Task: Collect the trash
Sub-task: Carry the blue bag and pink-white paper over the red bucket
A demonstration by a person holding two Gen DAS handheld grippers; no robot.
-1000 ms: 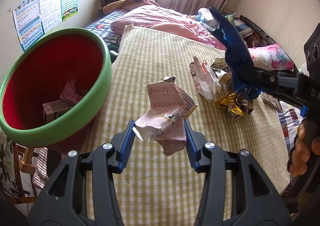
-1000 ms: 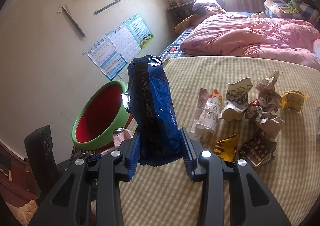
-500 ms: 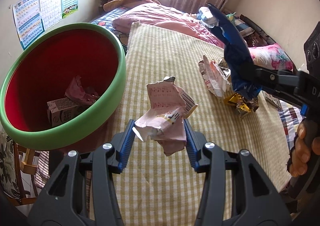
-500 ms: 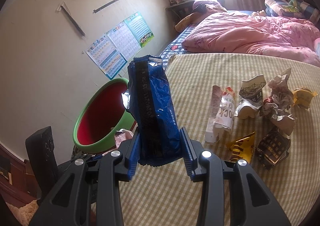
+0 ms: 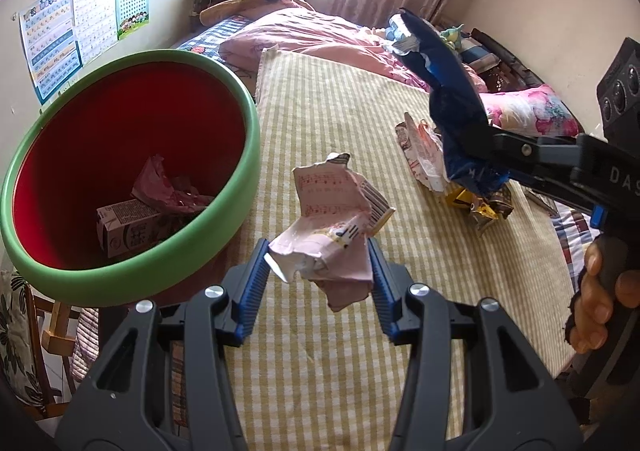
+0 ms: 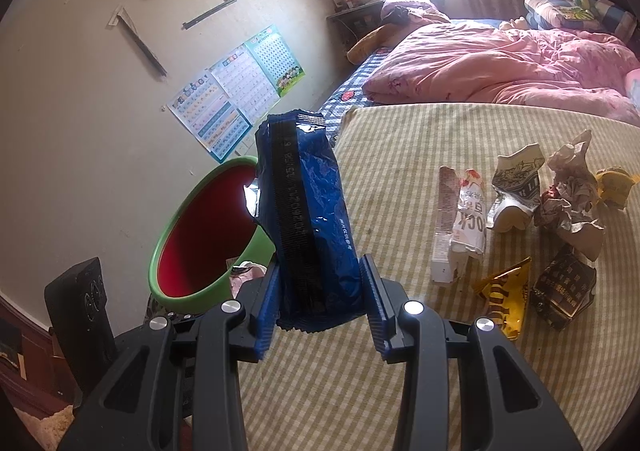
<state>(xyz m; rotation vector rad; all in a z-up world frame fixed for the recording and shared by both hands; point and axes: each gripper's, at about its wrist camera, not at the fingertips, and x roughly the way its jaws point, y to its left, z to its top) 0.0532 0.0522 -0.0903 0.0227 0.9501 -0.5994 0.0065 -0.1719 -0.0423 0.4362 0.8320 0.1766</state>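
We find the left gripper (image 5: 318, 275) clamped on a crumpled pink wrapper (image 5: 334, 231), held above the striped bed cover (image 5: 320, 115) just beside the bin. The right gripper (image 6: 320, 291) is clamped on a blue snack bag (image 6: 306, 219), which stands upright between its pads. In the left wrist view the right gripper holds that bag above the litter pile, a hand (image 5: 600, 295) on its handle.

The red bin with green rim (image 5: 240, 207) sits at the bed's edge and contains a small carton (image 5: 128, 231) and pink scraps. Uncollected litter lies on the cover: a white wrapper (image 6: 466, 223), a crushed paper cup (image 6: 516, 187), crumpled paper (image 6: 572, 195), a yellow packet (image 6: 506, 299) and a dark packet (image 6: 564, 291). A pink quilt (image 6: 500, 67) lies beyond.
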